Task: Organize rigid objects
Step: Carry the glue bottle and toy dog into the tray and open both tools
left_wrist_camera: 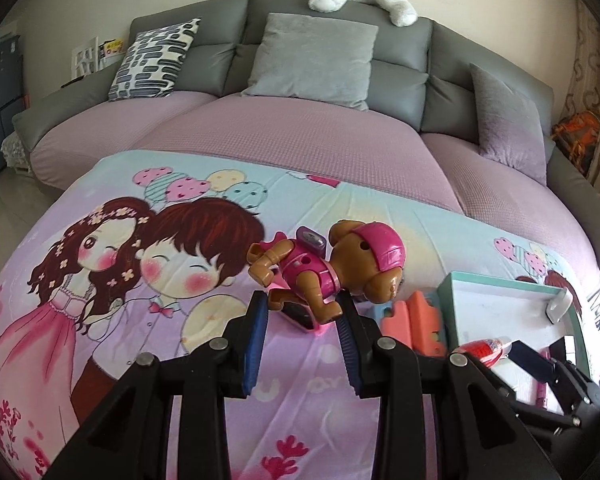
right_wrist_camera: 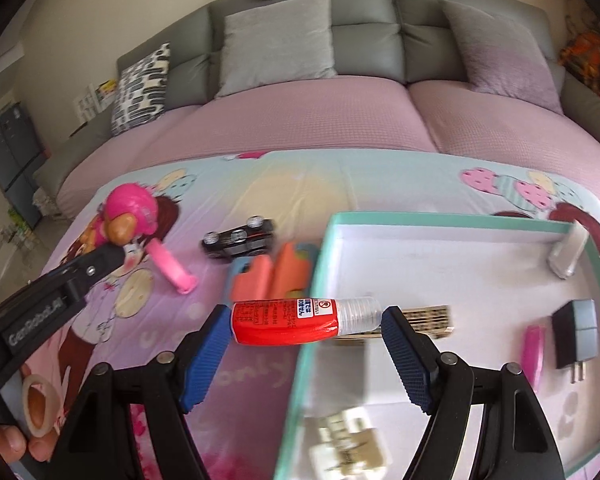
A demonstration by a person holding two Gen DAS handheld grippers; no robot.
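My left gripper [left_wrist_camera: 302, 305] is shut on a brown toy dog [left_wrist_camera: 332, 268] with a pink helmet and holds it just above the cartoon-print cloth [left_wrist_camera: 140, 264]. In the right wrist view the toy dog [right_wrist_camera: 129, 216] shows at the left, beside one finger of the left gripper [right_wrist_camera: 98, 264]. My right gripper [right_wrist_camera: 306, 322] is shut on a red glue bottle [right_wrist_camera: 284, 320], gripped end to end, with its clear cap over the left rim of the teal box [right_wrist_camera: 320, 264]. The left wrist view shows the same bottle [left_wrist_camera: 482, 350] and box [left_wrist_camera: 500, 300] at the lower right.
A pink cylinder [right_wrist_camera: 172, 268], a black toy car [right_wrist_camera: 238, 238] and orange blocks [right_wrist_camera: 272, 276] lie on the cloth left of the box. A white adapter [right_wrist_camera: 568, 252], black charger [right_wrist_camera: 576, 336] and pink item [right_wrist_camera: 534, 348] are inside. A tape roll [right_wrist_camera: 38, 404] is at the lower left. A grey sofa [right_wrist_camera: 364, 44] stands behind.
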